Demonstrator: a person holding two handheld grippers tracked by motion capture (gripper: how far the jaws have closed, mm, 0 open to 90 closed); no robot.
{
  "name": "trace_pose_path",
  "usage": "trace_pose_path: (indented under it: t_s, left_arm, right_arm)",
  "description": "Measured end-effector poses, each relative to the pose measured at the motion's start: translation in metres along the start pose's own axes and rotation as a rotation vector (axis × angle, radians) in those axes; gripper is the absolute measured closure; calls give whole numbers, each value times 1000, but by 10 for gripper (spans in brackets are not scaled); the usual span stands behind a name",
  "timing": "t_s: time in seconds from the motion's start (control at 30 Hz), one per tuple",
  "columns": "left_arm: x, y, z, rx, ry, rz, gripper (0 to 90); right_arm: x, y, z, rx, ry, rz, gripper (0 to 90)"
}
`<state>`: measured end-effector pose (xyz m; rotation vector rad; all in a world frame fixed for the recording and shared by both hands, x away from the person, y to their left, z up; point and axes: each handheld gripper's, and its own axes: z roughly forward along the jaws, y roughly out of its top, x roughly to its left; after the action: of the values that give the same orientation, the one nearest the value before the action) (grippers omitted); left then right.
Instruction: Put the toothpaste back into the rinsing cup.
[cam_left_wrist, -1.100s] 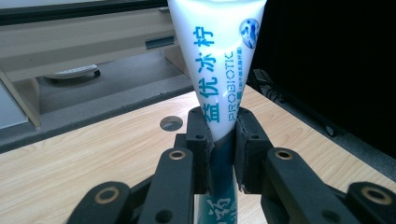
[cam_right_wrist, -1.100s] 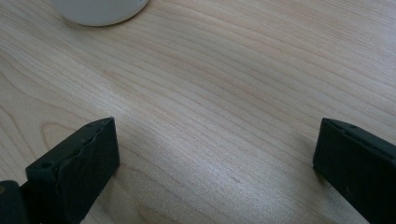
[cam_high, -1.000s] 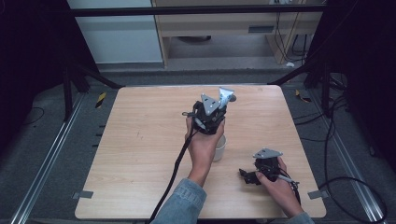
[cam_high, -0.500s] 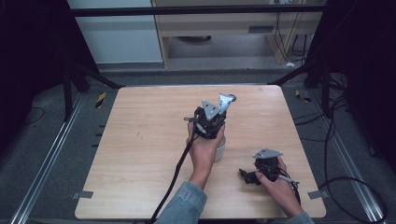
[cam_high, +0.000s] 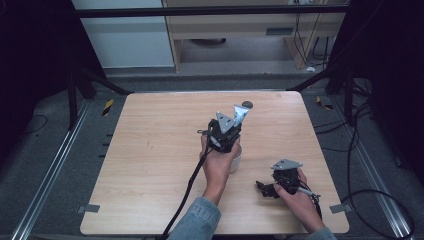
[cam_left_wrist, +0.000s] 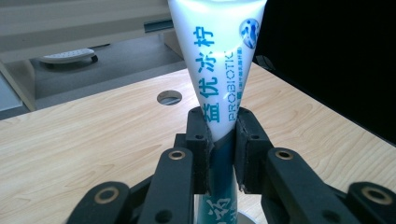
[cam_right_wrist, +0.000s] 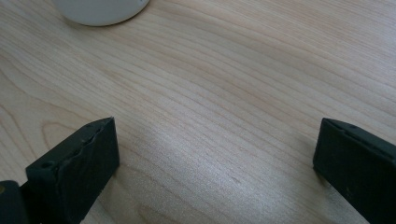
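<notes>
A white toothpaste tube (cam_high: 241, 114) with blue print stands upright, its wide crimped end on top. My left gripper (cam_high: 234, 128) is shut on the tube and holds it near the table's middle, above a white cup (cam_high: 235, 160). In the left gripper view the tube (cam_left_wrist: 219, 70) rises between the two black jaws of the left gripper (cam_left_wrist: 220, 140), which pinch its narrower lower part. My right gripper (cam_high: 262, 188) rests on the table near the front right, jaws open. The right gripper (cam_right_wrist: 215, 158) has bare wood between its jaws, with the cup's base (cam_right_wrist: 100, 7) ahead of it.
The wooden table (cam_high: 150, 150) has a round cable hole (cam_high: 247, 104) at its back edge, just behind the tube. A black cable (cam_high: 187, 195) trails from the left gripper to the front edge. Beyond the table stand a shelf unit and dark frame posts.
My left gripper has come down and toward the person with the tube, closer over the cup. The right gripper has stayed in place.
</notes>
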<state>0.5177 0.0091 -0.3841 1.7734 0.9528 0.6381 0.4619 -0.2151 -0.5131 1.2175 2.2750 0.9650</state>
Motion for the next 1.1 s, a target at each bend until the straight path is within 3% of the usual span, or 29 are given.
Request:
trace_pose_path:
  t_s: [1.1]
  left_arm:
    - [-2,-24,6,13,-12,0,774]
  right_arm:
    - [0,0,0,2,2,8,5]
